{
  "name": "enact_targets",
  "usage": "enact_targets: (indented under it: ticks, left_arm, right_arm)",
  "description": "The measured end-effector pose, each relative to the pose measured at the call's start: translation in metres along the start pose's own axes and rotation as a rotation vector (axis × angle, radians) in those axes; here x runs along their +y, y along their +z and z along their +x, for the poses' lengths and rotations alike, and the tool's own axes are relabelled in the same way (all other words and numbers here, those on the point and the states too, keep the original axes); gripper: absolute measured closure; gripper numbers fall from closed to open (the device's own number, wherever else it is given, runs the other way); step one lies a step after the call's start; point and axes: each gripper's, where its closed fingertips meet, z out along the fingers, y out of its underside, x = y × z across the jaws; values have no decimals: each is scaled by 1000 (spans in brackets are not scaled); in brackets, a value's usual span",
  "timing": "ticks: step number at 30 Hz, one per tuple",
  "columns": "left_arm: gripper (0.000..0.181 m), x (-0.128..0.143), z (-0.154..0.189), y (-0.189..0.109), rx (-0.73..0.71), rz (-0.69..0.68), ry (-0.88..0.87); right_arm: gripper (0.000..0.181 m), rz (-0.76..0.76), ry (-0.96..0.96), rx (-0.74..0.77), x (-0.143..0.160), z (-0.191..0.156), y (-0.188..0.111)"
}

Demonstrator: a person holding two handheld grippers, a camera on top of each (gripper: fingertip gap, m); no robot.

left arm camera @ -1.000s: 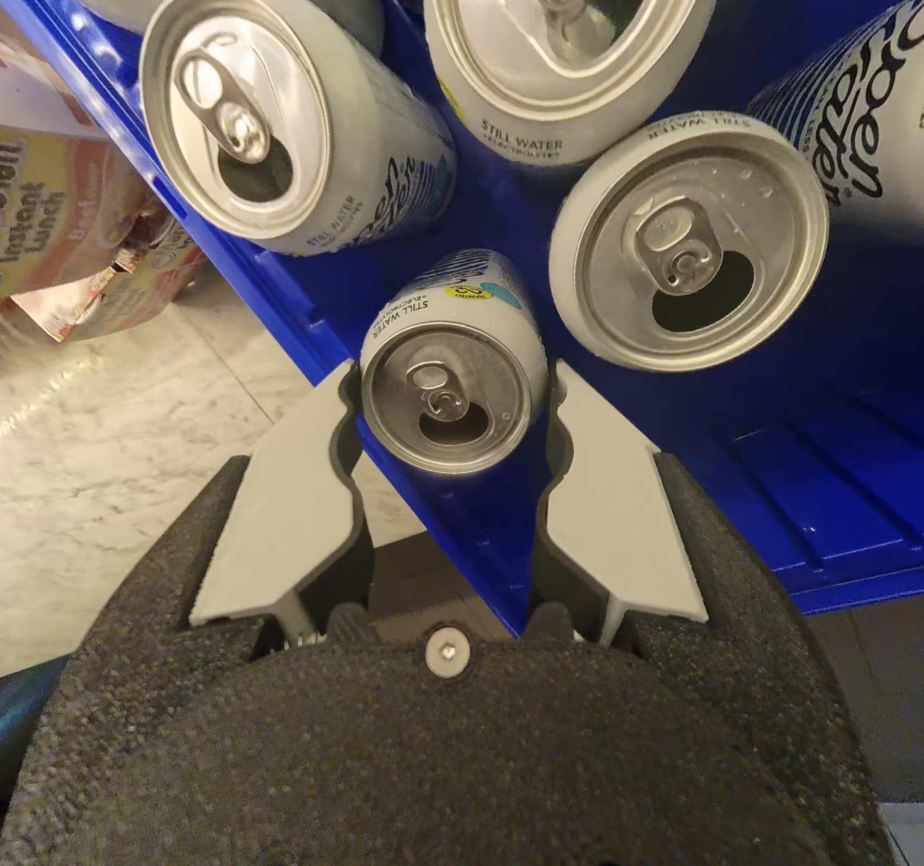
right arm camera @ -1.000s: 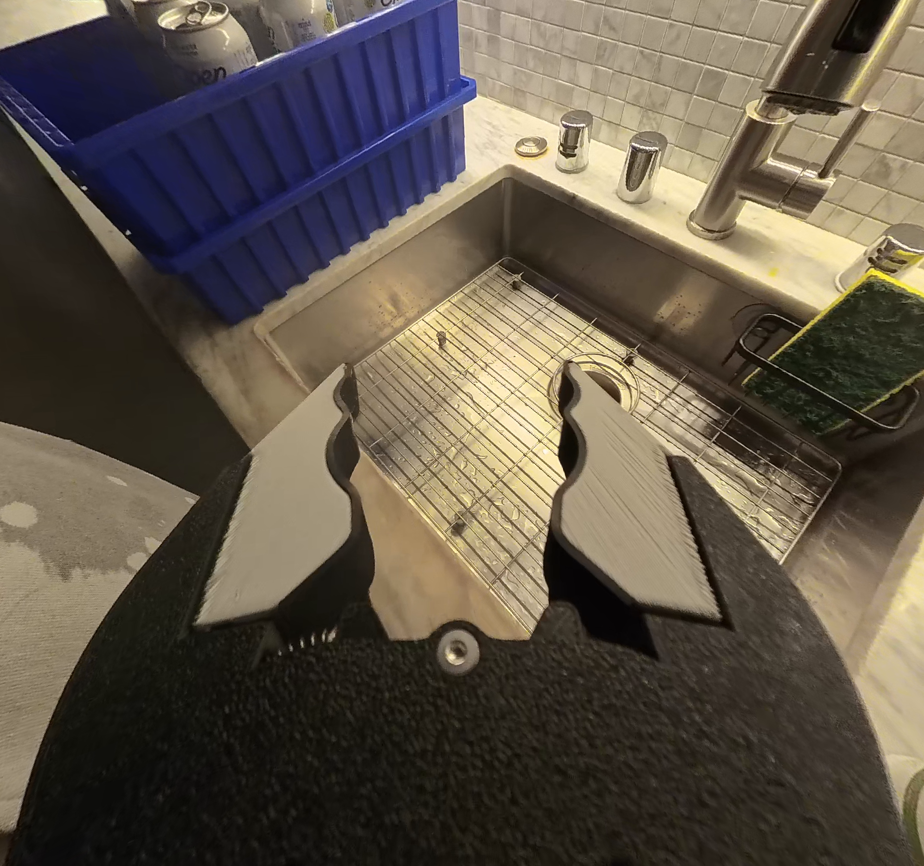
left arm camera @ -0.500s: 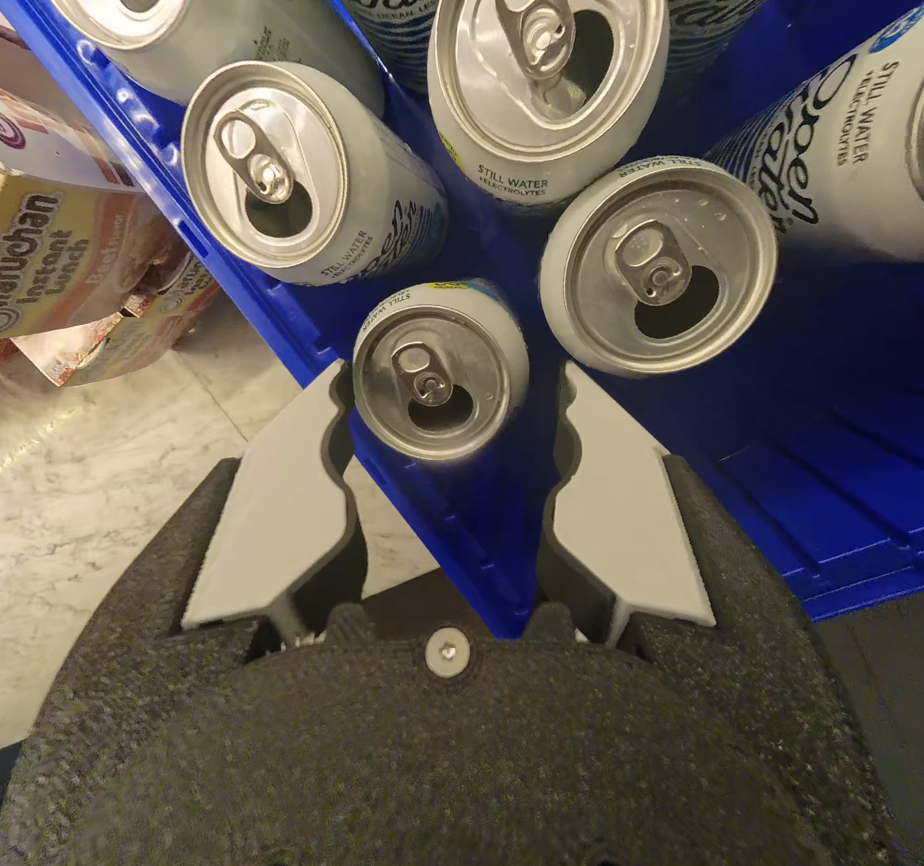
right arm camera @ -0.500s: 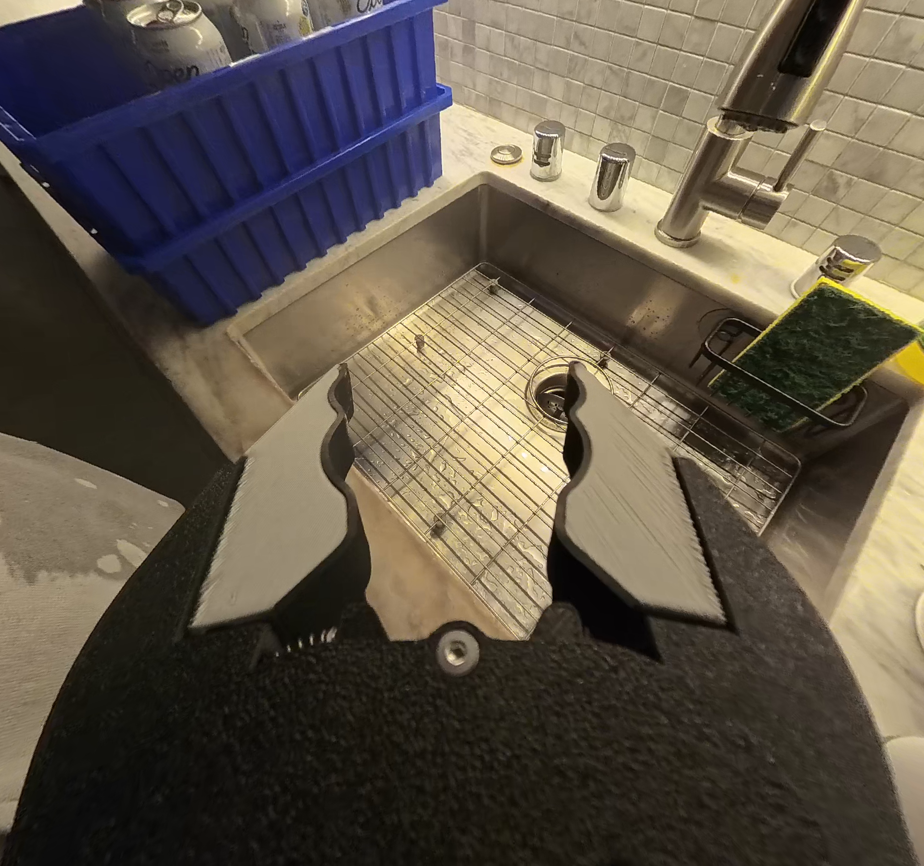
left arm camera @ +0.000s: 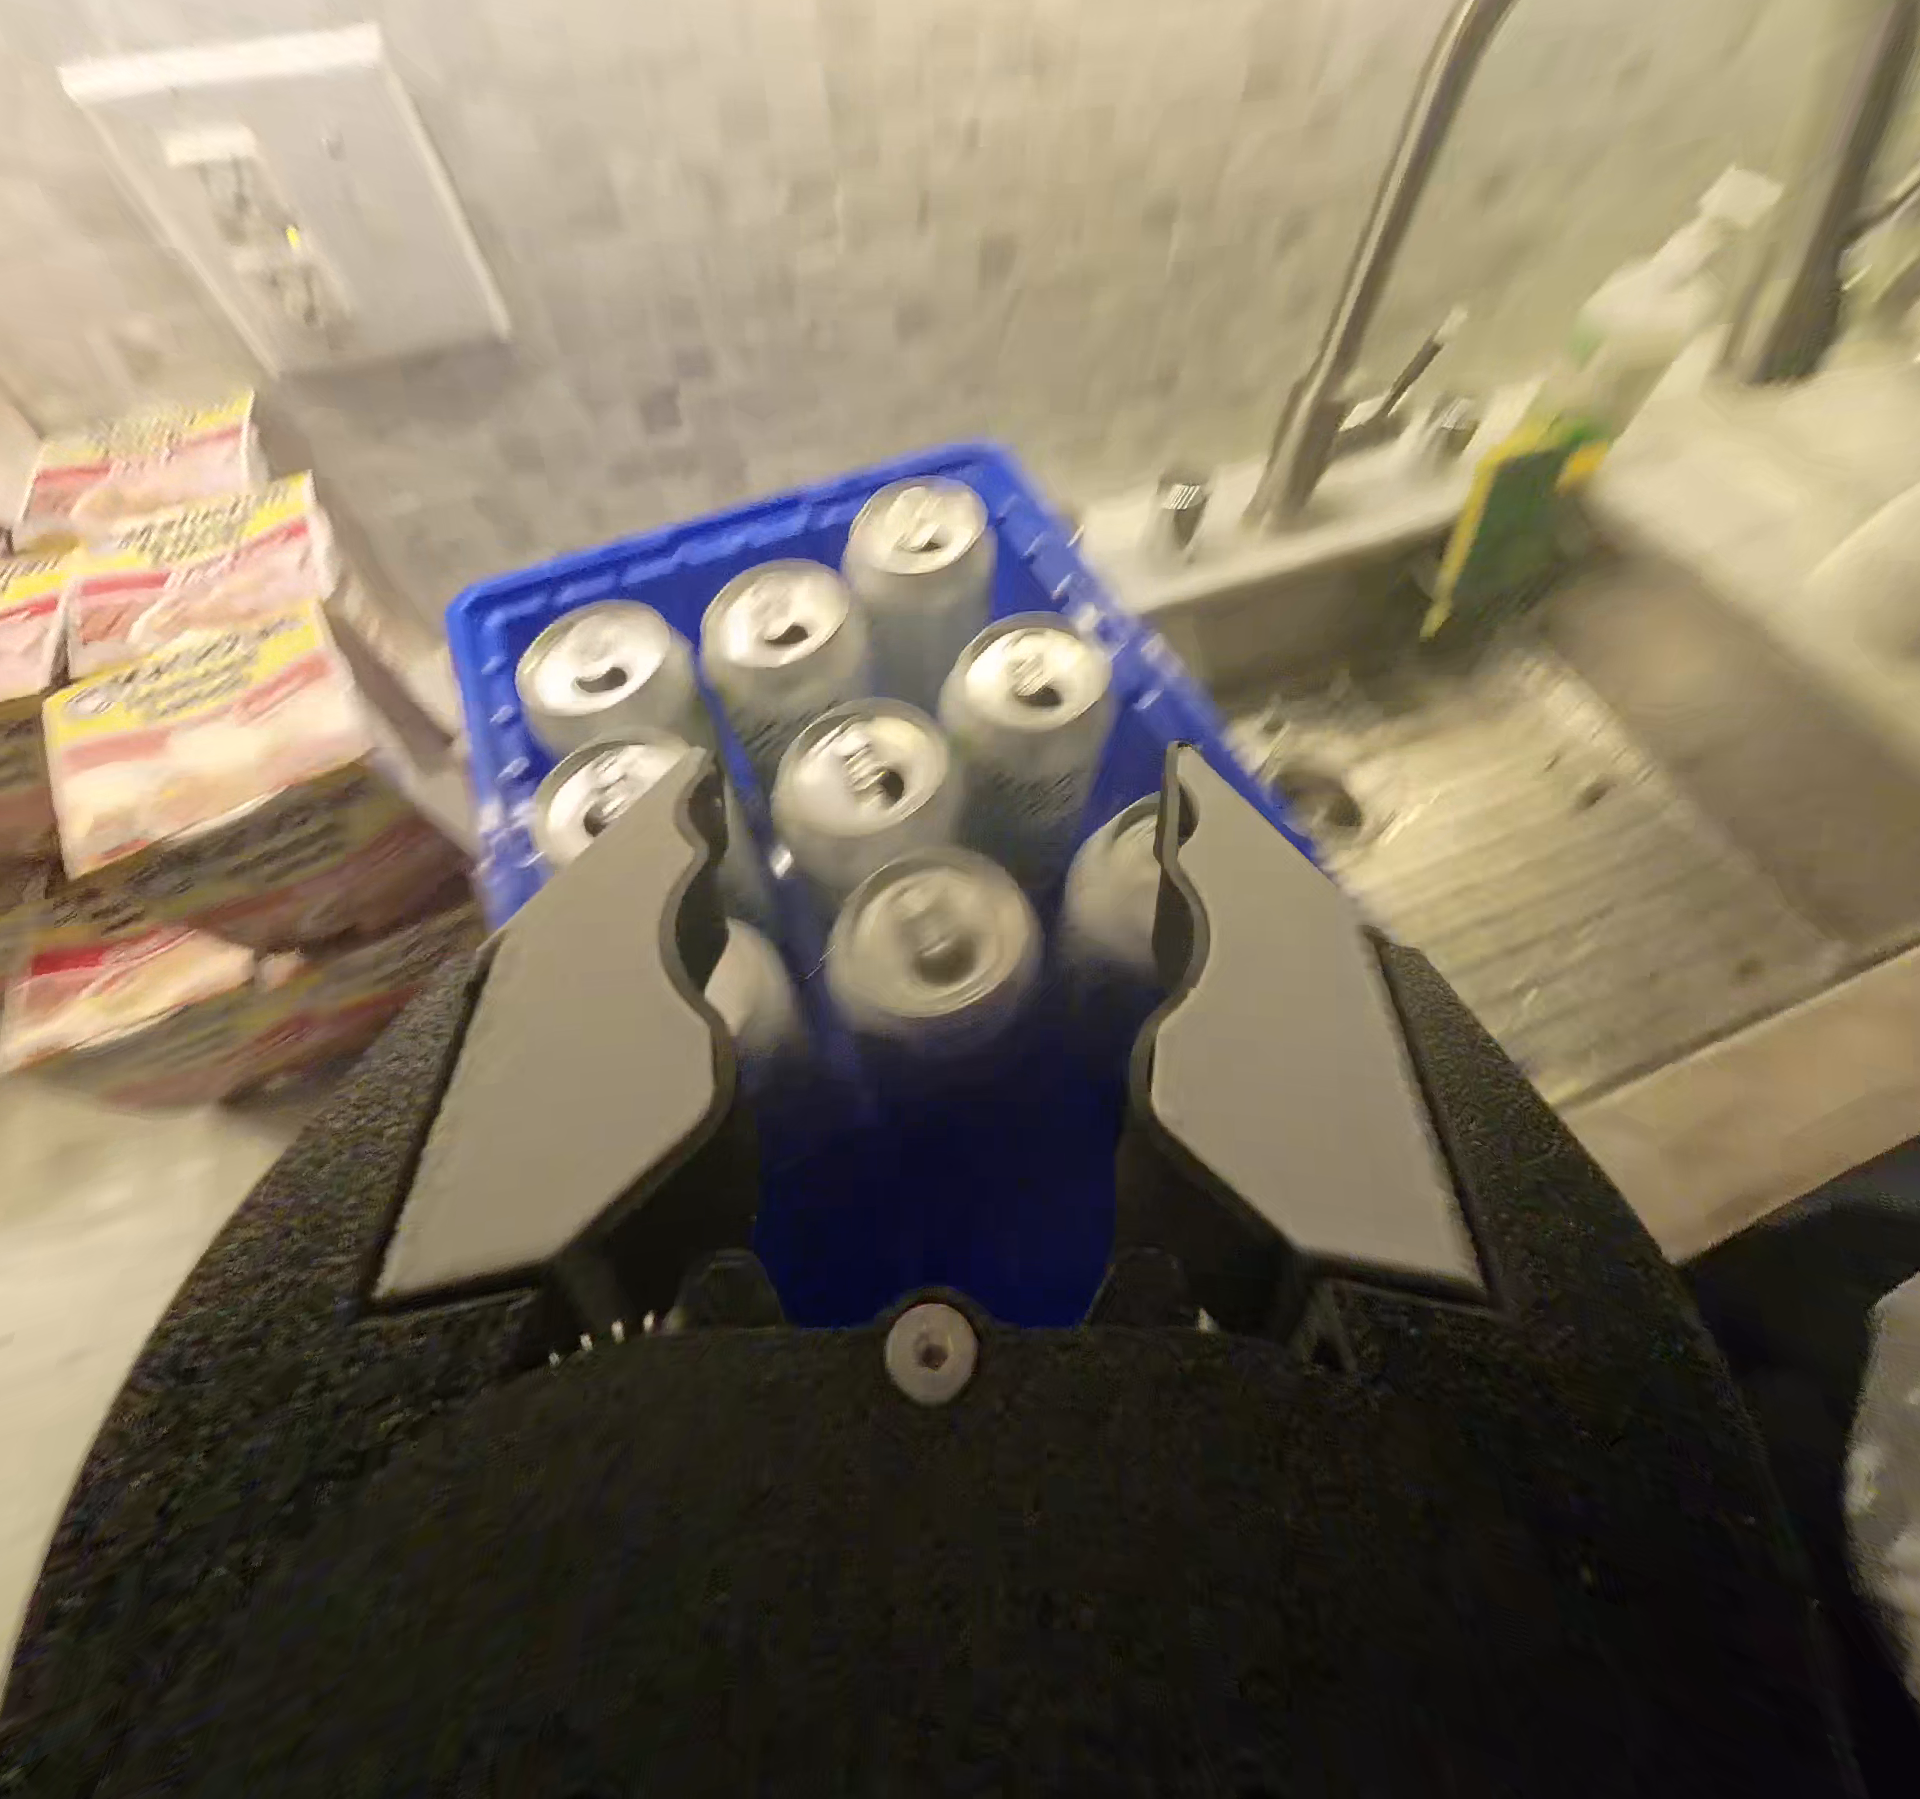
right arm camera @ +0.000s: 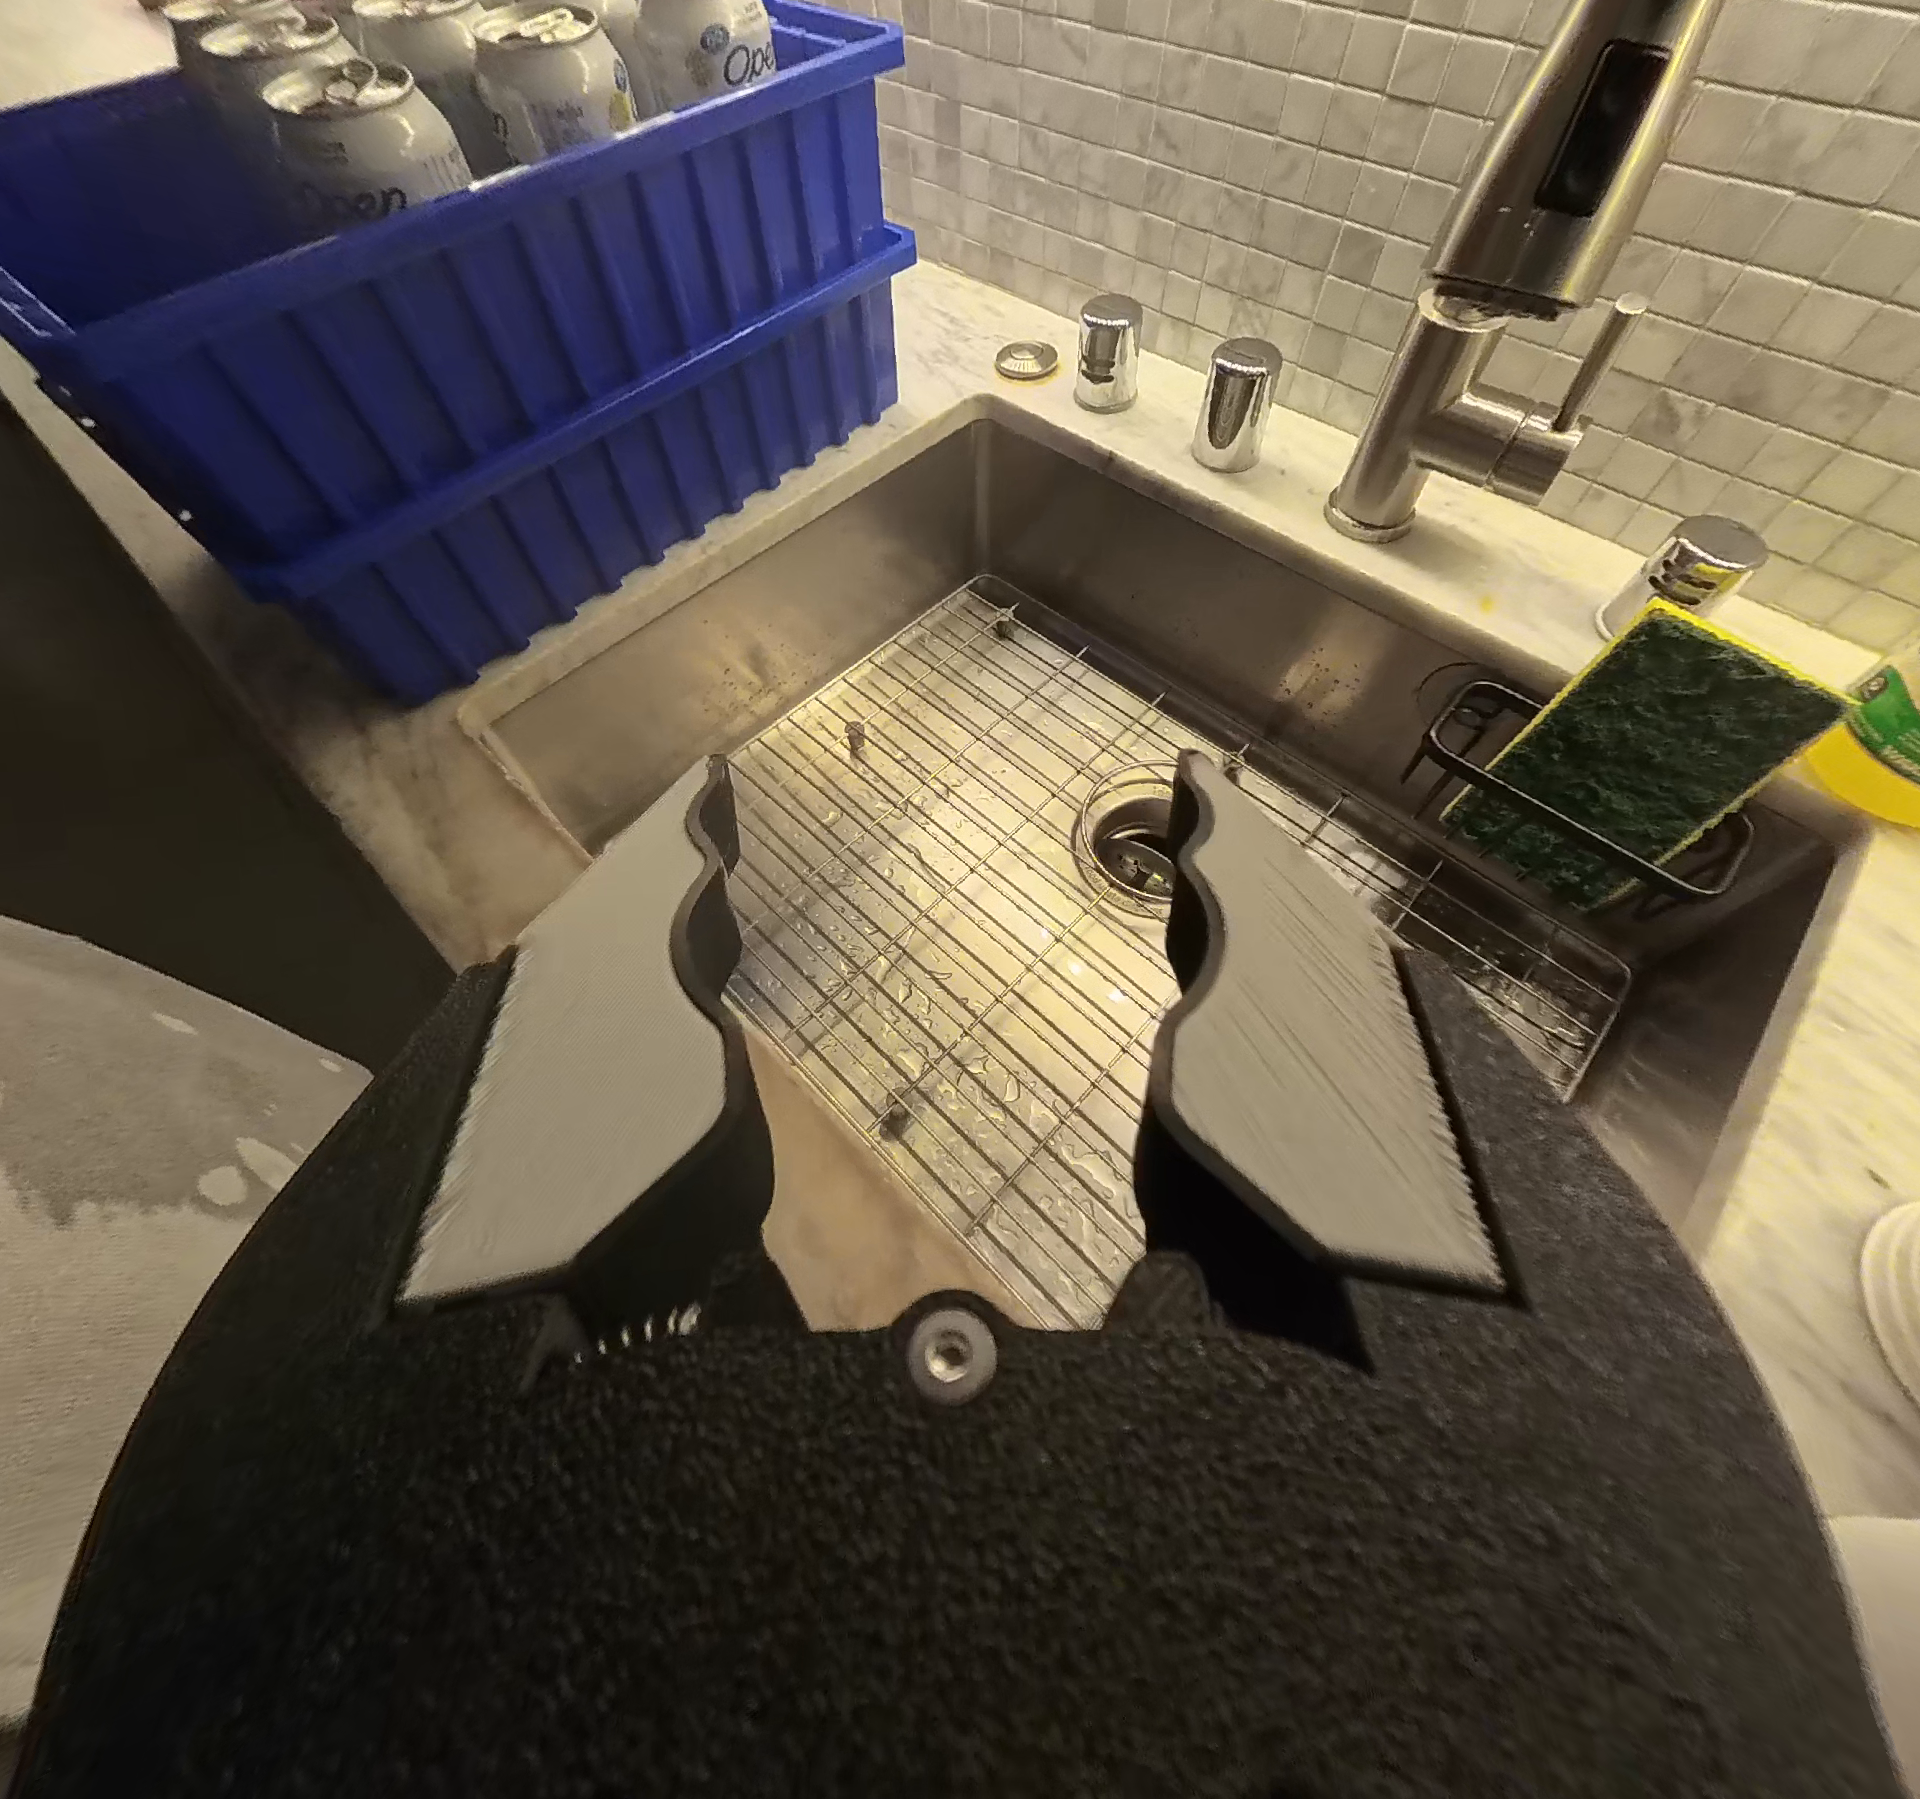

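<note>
My left gripper (left arm camera: 940, 793) is open and holds nothing. It hangs above a blue crate (left arm camera: 717, 544) packed with several opened silver cans (left arm camera: 862, 778); the view is blurred by motion. The nearest can (left arm camera: 935, 949) stands below and between the fingers, apart from them. My right gripper (right arm camera: 945, 804) is open and empty above a steel sink (right arm camera: 935, 523) with a wire grid (right arm camera: 935, 876) and a drain (right arm camera: 1127, 840). The crate (right arm camera: 499, 336) with the cans (right arm camera: 540, 76) also shows at the upper left of the right wrist view, stacked on a second blue crate.
A tall steel faucet (right arm camera: 1538, 222) stands behind the sink, with a green and yellow sponge (right arm camera: 1652, 752) in a black holder at its right. Stacked food packages (left arm camera: 187, 710) sit left of the crate. A tiled wall (right arm camera: 1195, 87) runs behind the marble counter. Some 50 centimeters of space lies between my two pairs of fingers.
My left gripper has pulled up and back from the crate, leaving the can that stood between its fingers among the others. The right gripper stayed open over the sink, drifting a little.
</note>
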Motion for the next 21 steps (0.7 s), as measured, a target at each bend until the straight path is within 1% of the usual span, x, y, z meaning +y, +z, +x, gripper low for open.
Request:
enact_targets:
  ticks: [3, 6, 8, 10, 13, 16, 18, 21]
  left_arm:
    - [94, -22, 54, -6, 36, 178, -39]
    - [94, -35, 113, -2, 73, 322, -50]
    - [94, -36, 151, 8, 98, 380, -65]
    - [98, -32, 186, 20, 105, 422, -91]
    - [97, -19, 231, 44, 104, 433, -127]
    - [98, -2, 275, 68, 139, 401, -176]
    - [99, 8, 303, 82, 171, 357, -191]
    - [101, 15, 339, 96, 186, 309, -154]
  right_arm:
    - [95, 8, 33, 11, 2, 4, -8]
    - [90, -23, 63, 62, 14, 14, -22]
    - [87, -38, 80, 128, 25, 28, -38]
    - [85, -42, 103, 222, 37, 50, -60]
    - [82, -30, 160, 388, 65, 96, -101]
    - [76, -45, 202, 543, 107, 148, -138]
    - [71, -66, 216, 594, 137, 177, -149]
    - [61, -84, 231, 594, 170, 211, -143]
